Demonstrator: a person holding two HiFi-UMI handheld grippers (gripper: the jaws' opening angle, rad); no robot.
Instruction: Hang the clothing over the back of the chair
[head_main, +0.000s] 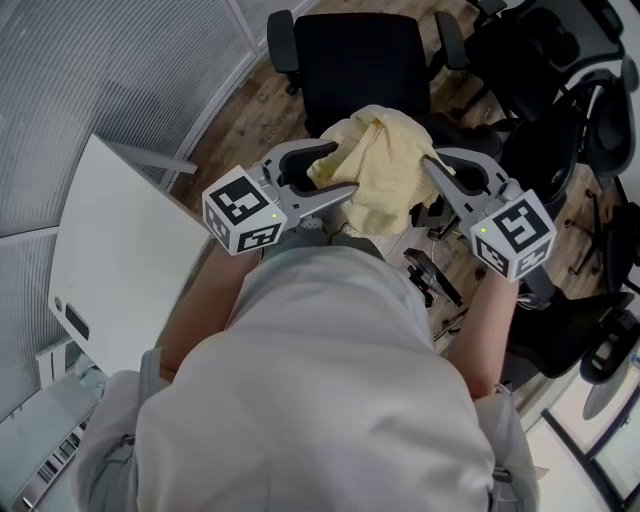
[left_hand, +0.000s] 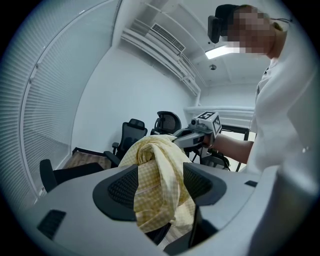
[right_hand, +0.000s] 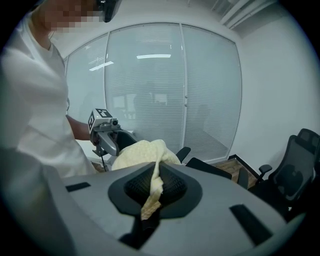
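In the head view, the yellow cloth (head_main: 380, 165) is a soft bundle held up between the two grippers. The left gripper (head_main: 345, 170) bites it from the left side. The right gripper (head_main: 431, 162) bites it from the right side. The black chair (head_main: 360, 60) stands just past the cloth.

In the left gripper view, a thick roll of the yellow cloth (left_hand: 159, 170) fills the gap between the jaws. The jaws squeeze onto it, so they stand a fair way apart. The rest of the cloth goes up and over to the right gripper (left_hand: 176, 141).

In the right gripper view, the jaws are almost shut. Only a thin fold of the yellow cloth (right_hand: 152, 190) is pinched between them. The big part of the bundle sits past the jaws, next to the left gripper (right_hand: 125, 142).
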